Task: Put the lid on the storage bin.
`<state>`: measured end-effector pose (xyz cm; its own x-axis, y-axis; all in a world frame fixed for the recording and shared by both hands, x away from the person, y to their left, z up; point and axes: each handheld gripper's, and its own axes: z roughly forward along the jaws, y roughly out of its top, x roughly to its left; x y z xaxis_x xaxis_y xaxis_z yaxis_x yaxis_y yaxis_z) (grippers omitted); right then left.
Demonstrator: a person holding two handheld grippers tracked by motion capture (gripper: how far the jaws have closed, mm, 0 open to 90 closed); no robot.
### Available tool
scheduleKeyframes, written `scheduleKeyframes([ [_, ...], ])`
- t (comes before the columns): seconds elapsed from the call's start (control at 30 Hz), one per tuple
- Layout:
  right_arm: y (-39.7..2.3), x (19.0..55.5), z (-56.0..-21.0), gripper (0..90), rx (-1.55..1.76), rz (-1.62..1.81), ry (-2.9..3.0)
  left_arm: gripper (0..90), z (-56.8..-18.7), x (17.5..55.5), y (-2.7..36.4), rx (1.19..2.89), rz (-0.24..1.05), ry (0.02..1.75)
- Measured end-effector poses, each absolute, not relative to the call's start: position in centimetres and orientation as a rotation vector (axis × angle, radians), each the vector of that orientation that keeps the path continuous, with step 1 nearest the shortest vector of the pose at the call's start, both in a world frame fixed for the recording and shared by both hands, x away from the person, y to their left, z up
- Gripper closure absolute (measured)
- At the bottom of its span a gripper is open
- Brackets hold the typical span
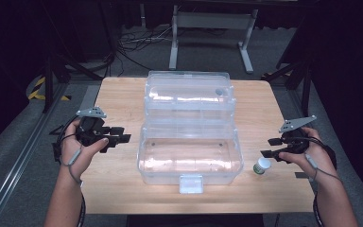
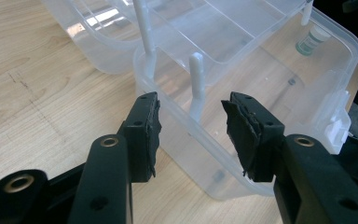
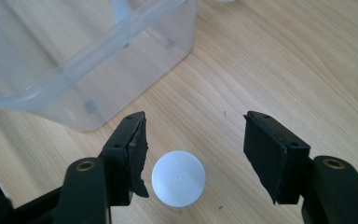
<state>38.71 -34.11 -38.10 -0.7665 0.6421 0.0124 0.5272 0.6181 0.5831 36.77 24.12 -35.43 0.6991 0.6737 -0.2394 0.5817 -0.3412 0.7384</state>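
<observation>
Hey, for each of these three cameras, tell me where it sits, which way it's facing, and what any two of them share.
High view: above the person's side, facing forward and down on the table and open clear box; both forearms, left gripper and right gripper show.
Left gripper view: on the left gripper, facing the box; its open jaws show.
Right gripper view: on the right gripper, facing down at the bottle; its open jaws show.
Shared: all three show the box and bottle.

Small bottle — details lost

The bottle (image 1: 263, 166) label is too small to read; the clear box (image 3: 74, 60) is cut off by the frame edge.
</observation>
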Motion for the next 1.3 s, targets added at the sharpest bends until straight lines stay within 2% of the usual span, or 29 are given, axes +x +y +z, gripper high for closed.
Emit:
scheduleKeyframes([
  [1.3, -33.2, 39.4, -42.0, 37.1, 0.988, 0.497, 2.849, 54.0, -35.8, 36.9, 23.8, 2.064, 0.116, 0.963],
])
